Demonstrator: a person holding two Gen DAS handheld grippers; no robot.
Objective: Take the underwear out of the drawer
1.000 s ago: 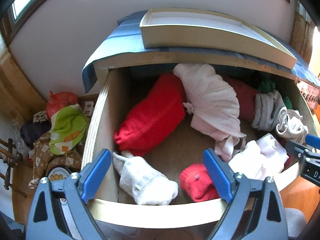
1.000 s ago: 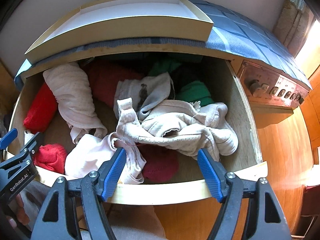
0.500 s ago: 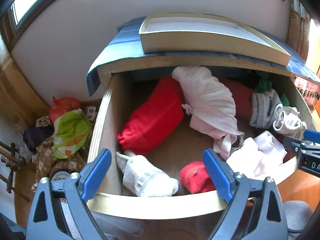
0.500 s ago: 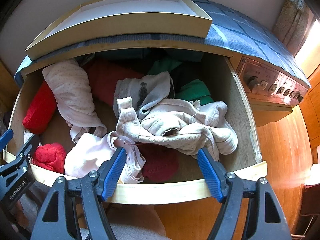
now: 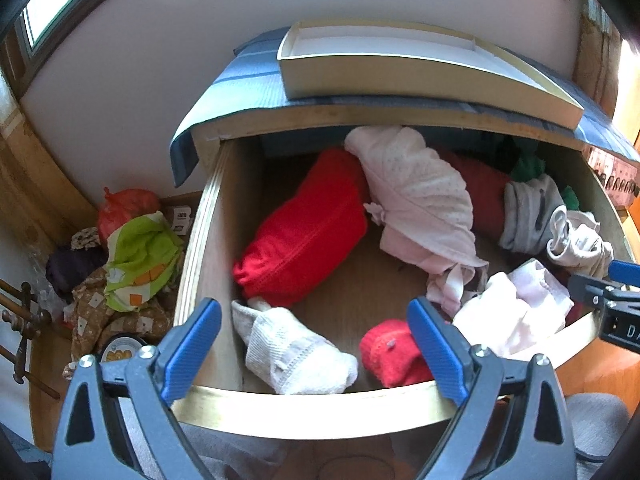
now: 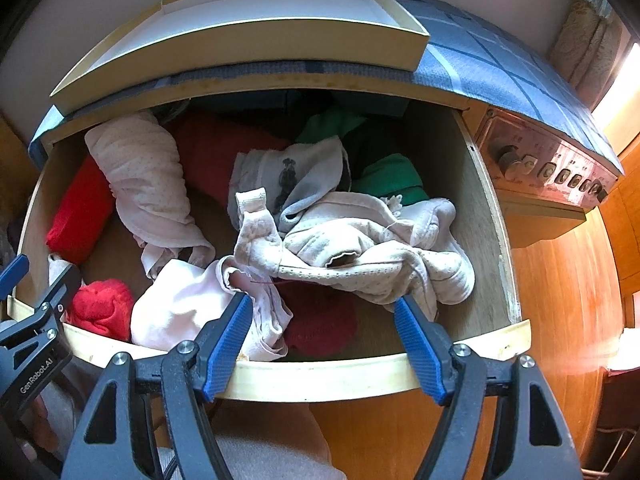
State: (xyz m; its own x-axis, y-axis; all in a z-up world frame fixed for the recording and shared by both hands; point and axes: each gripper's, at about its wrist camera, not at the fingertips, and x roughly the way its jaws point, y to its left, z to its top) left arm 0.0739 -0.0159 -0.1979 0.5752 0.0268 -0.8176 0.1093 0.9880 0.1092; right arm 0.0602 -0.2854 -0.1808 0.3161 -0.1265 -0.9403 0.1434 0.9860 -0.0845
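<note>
Left gripper (image 5: 314, 346) hangs over the near-left part of the open drawer (image 5: 320, 412), jaws spread wide, nothing btwn the blue pads. Right gripper (image 6: 323, 344) hangs over the drawer's near-right part, jaws also spread, nothing gripped; its left pad sits in front of the pale pink underwear (image 6: 188, 308), contact can't be told.

All placed rel. to the drawer:
- Pale pink underwear: inside, at the front rim, near the middle, partly draped on the rim.
- Small red bundle (image 5: 390, 354): inside, front, just left of the pink piece.
- White sock (image 5: 296, 352): inside, front-left corner.
- Big red roll (image 5: 304, 228): inside, left side, running front to back.
- Dotted pink garment (image 5: 420, 200): inside, mid-back, leaning on the red roll.
- Cream dotted heap (image 6: 360, 252): inside, right-centre, lying over a dark red cloth (image 6: 320, 320) at the front.
- Grey printed piece (image 6: 288, 176) and green cloth (image 6: 390, 180): inside, toward back-right.
- Shallow cream tray (image 6: 248, 40): above the drawer, on the blue checked cover (image 6: 500, 68).
- Pile of clothes (image 5: 132, 256): outside, on the floor to the left.
</note>
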